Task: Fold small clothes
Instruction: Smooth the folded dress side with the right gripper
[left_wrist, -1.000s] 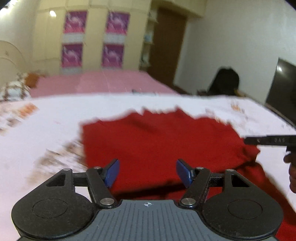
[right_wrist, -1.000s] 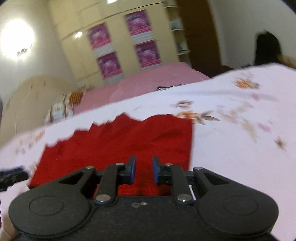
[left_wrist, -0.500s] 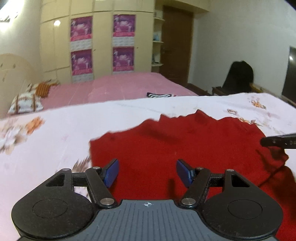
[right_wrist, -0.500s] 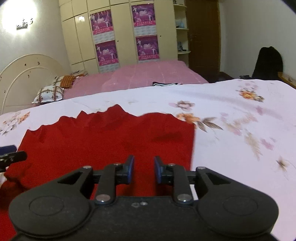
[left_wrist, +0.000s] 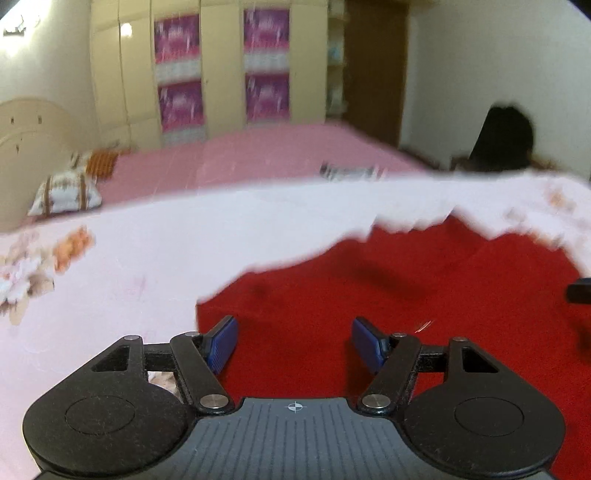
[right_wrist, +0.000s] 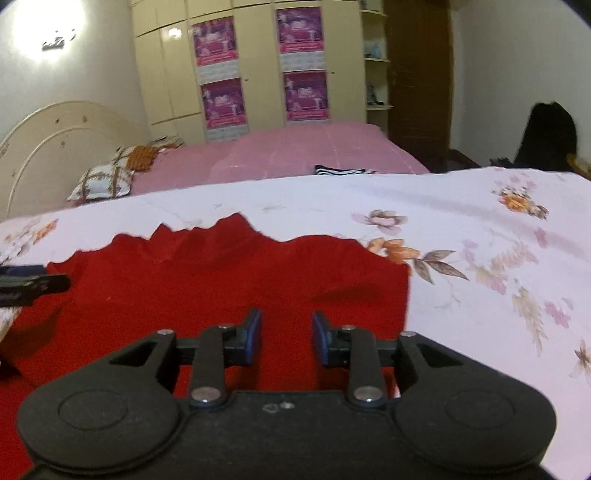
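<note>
A red garment (left_wrist: 388, 295) lies flat on a white flowered bedsheet (left_wrist: 129, 266). My left gripper (left_wrist: 293, 343) is open over the garment's left edge, with nothing between its blue pads. In the right wrist view the same red garment (right_wrist: 221, 280) spreads across the sheet, its right edge straight. My right gripper (right_wrist: 286, 334) hovers over the garment's near right part; its jaws are opening and the gap between them is empty. The tip of the left gripper (right_wrist: 33, 284) shows at the left edge of the right wrist view, and a tip of the right gripper (left_wrist: 578, 291) at the right edge of the left wrist view.
The flowered sheet (right_wrist: 498, 258) extends bare to the right of the garment. Behind it is a pink bed (right_wrist: 295, 155) with pillows (right_wrist: 103, 182) and a striped item (right_wrist: 340, 170). A cream wardrobe (right_wrist: 258, 70), a dark door (right_wrist: 417, 74) and a black shape (right_wrist: 550, 136) stand at the back.
The left gripper has slid left toward the garment's left edge, so the cloth now fills the right of its view. The right gripper's jaws have widened from nearly shut.
</note>
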